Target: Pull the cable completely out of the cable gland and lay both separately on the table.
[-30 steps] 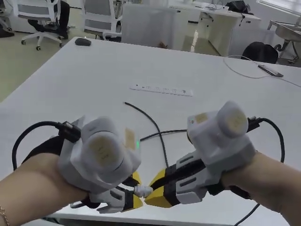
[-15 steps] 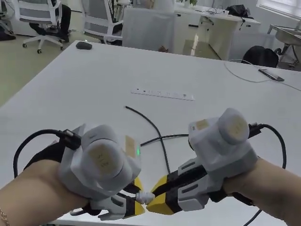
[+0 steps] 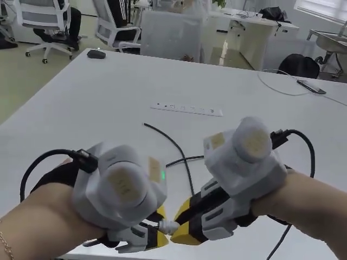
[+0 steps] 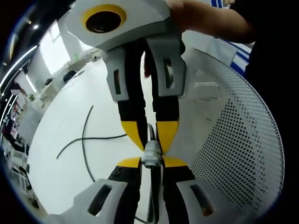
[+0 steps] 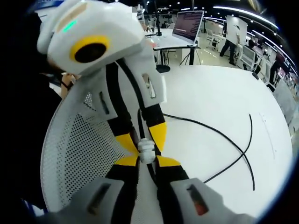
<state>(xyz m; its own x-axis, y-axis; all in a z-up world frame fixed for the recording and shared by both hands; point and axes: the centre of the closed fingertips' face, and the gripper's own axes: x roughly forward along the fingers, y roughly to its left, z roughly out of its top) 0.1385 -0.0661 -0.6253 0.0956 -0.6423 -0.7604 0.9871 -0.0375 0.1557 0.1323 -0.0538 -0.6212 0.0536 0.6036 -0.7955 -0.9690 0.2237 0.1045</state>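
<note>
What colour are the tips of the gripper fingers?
Yellow. The fingertips show best in the left gripper view.

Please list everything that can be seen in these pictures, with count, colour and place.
table: one, white, under everything.
cable: black, two strands crossing mid-table; whether one piece, cannot tell.
cable gland: one, white, between the gripper tips.
power strip: one, white, beyond the cable.
mouse: one, dark, far left corner.
phone: one, dark, far right.
office chairs: two, pale, behind the table.
left gripper: one, white with yellow tips, shut on the cable gland.
right gripper: one, same colours, shut on the cable beside it.
</note>
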